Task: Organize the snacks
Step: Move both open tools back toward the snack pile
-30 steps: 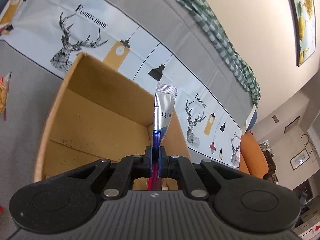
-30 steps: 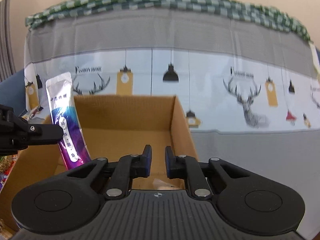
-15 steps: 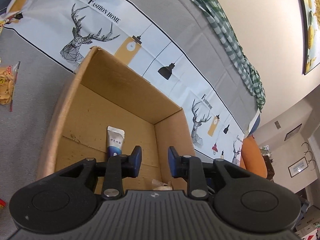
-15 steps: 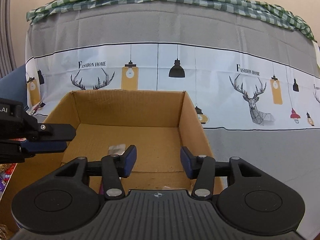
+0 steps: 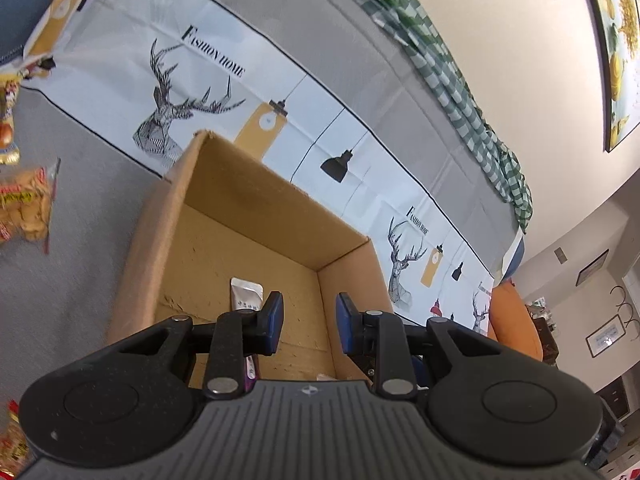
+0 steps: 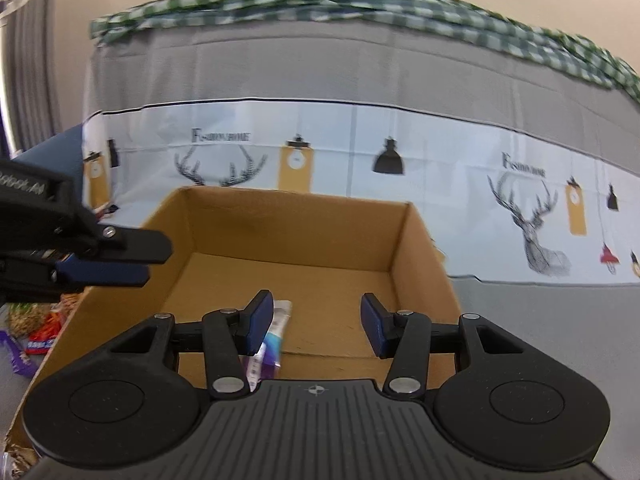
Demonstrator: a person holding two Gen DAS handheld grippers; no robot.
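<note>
I have both grippers over the open cardboard box (image 5: 256, 216), which stands on a grey cover with a white printed band of deer and lamps (image 5: 192, 80) behind it.

My left gripper (image 5: 308, 324) has its jaws parted with a clear gap between the blue pads, and it holds nothing. Through the gap I see only the brown floor of the box. In the right wrist view the same tool comes in from the left edge, above the left wall of the box, and there too nothing is between its fingers (image 6: 104, 272).

My right gripper (image 6: 318, 320) is also wide apart — the two blue pads stand far from each other, and nothing is between them.

The snack sachet (image 5: 245, 298), silver at the top and turning blue and purple lower down, lies flat on the floor of the box, near the front wall and toward the left side. In both views the left finger of the nearer tool covers part of it, so I see only its upper end and a strip of the purple lower part (image 6: 276, 336).

Outside the box, on the grey cover to the left, lie more snacks — a clear bag of yellow-brown pieces (image 5: 26, 204) and some other colourful packets (image 6: 38, 322), which are too blurred for me to describe further.
</note>
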